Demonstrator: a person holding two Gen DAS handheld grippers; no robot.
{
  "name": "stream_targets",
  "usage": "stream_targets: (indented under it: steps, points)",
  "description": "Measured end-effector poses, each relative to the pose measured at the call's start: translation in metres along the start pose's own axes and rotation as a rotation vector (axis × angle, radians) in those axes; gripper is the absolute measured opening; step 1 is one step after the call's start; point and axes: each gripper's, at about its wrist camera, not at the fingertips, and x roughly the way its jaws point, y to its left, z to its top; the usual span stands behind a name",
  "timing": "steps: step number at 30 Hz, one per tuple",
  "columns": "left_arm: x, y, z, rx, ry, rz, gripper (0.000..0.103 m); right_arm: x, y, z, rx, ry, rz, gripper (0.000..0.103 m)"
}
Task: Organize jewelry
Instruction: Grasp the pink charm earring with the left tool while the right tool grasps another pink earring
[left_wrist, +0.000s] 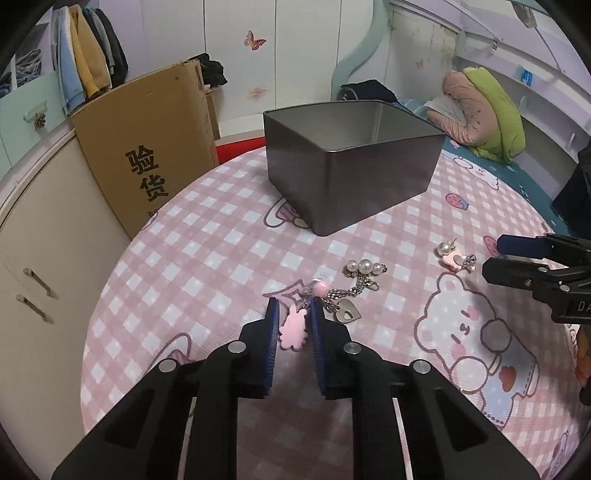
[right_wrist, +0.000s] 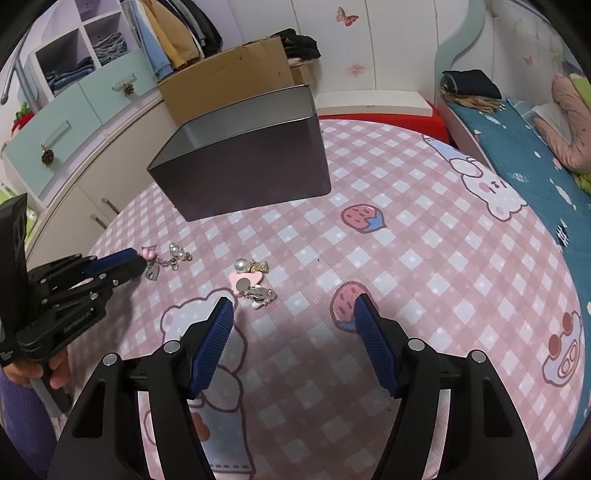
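- Pink bunny charm (left_wrist: 293, 329) sits between the blue pads of the left gripper (left_wrist: 291, 306), at the near end of a chain piece with a metal heart tag (left_wrist: 347, 314) and a pearl cluster (left_wrist: 365, 266); the rest of the chain lies on the cloth.
- Left jaws nearly together on the charm; the pads look to be pinching it, though contact on both faces is not fully clear. Judged: a grab at the flat charm, since the thin chain gives little to hold.
- Second heap, pearl stud and pink earring pieces (right_wrist: 251, 280), lies right of the chain, just beyond the right gripper (right_wrist: 293, 314).
- Right jaws spread wide, empty, poised near that heap, probably next in line.
- Grey tin box (left_wrist: 354, 162) stands open at the far side of the pink checked tablecloth (left_wrist: 207, 236): likely destination.
- Cardboard box (left_wrist: 147, 147) far left, off the table.
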Motion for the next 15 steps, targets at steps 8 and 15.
stream_targets:
  steps: [8,15]
  points:
    - [-0.025,0.007,-0.011,-0.061,-0.047,-0.024,0.014,0.004,0.011,0.0,-0.056,0.013,0.005,0.066]
    - [-0.056,0.013,-0.013,-0.117,-0.098,-0.088,0.014,0.007,0.02,0.001,-0.103,0.014,0.005,0.066]
